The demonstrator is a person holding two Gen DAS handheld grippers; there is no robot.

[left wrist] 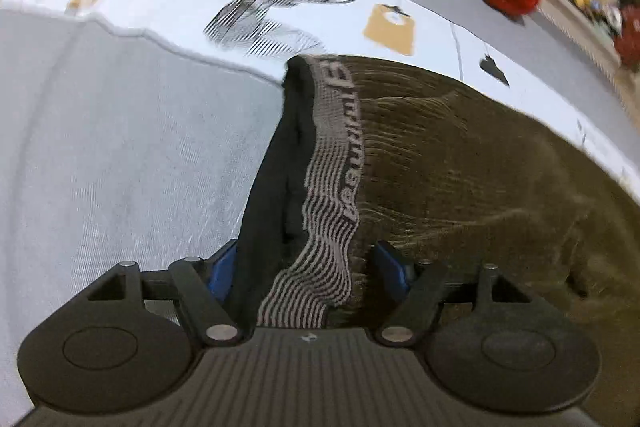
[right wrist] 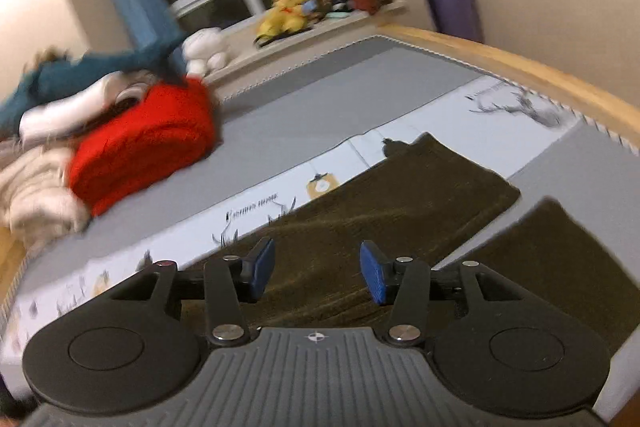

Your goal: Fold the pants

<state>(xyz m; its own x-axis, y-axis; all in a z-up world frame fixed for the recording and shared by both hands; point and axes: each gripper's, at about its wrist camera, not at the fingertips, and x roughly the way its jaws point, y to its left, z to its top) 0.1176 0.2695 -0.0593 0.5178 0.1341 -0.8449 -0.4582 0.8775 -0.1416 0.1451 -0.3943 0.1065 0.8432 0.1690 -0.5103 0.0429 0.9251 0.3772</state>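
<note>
Dark olive-brown pants [left wrist: 460, 163] lie flat on the bed, their striped grey-and-black waistband [left wrist: 332, 171] running up the middle of the left wrist view. My left gripper [left wrist: 310, 263] is open, its blue pads on either side of the waistband's near end. In the right wrist view the pants [right wrist: 384, 195] show two legs stretching away, the second leg [right wrist: 560, 259] at right. My right gripper [right wrist: 317, 273] is open and empty just above the pants fabric.
The bed has a grey sheet [left wrist: 120, 155] with a white printed strip [right wrist: 280, 195]. A red folded blanket [right wrist: 144, 143] and a pile of clothes [right wrist: 36, 187] lie at the far side. A wooden bed frame [right wrist: 520, 63] borders it.
</note>
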